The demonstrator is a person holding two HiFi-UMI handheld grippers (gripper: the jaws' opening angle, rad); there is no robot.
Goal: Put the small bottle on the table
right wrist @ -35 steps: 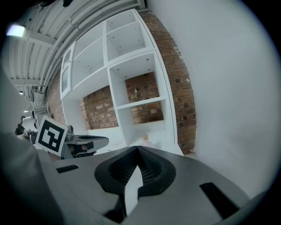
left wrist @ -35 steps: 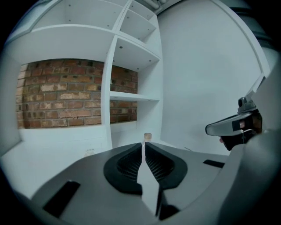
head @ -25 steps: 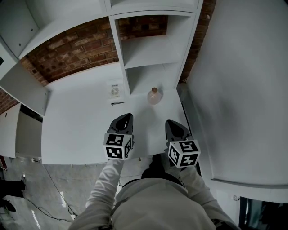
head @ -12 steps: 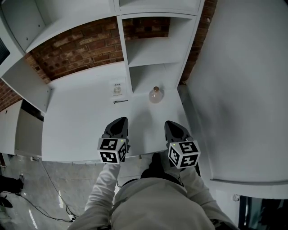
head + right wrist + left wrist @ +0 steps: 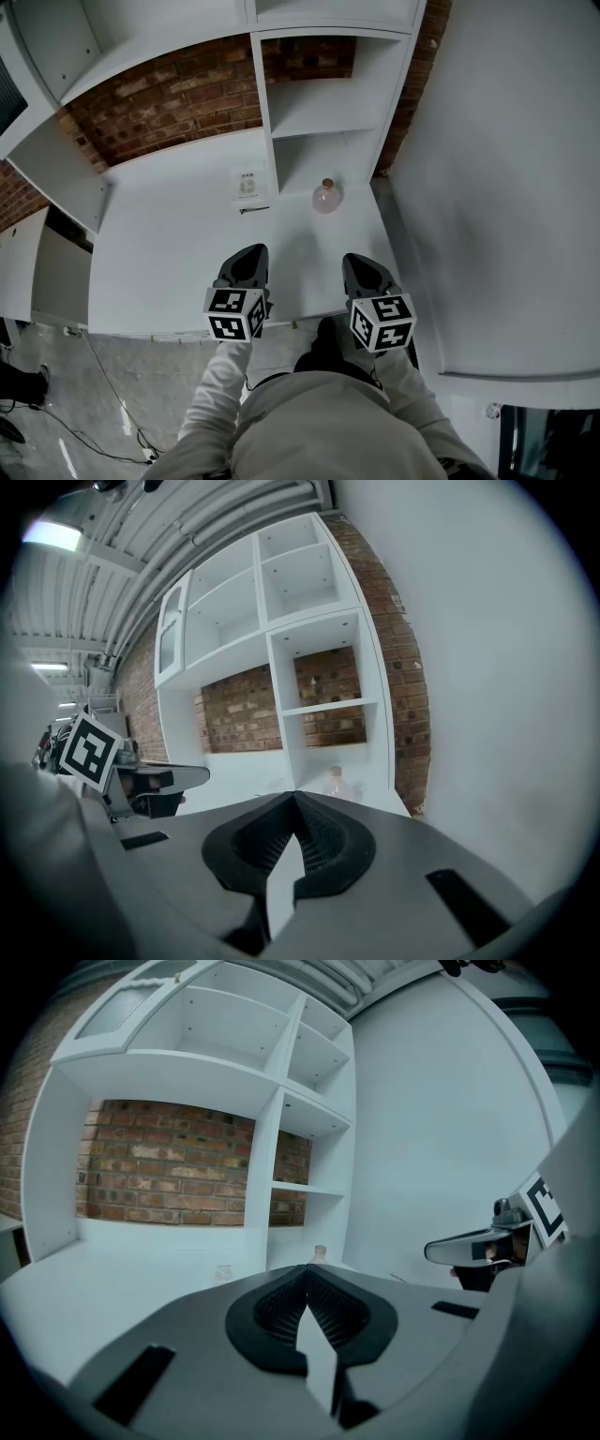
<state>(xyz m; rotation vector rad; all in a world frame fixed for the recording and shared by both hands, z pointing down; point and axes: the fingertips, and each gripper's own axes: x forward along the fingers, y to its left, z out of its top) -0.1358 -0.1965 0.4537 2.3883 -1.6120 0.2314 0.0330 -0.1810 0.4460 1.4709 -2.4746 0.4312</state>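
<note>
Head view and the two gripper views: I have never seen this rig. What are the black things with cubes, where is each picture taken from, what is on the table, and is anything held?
There is no robot: a person holds a two-jaw tool in each hand, the left gripper and the right gripper; the marker cubes are part of them. The head view looks down from the person's head. Each gripper view looks along that gripper's own jaws. On the white table a small bottle stands upright, in front of the shelf unit. Both grippers are shut and empty, near the table's front edge.
</note>
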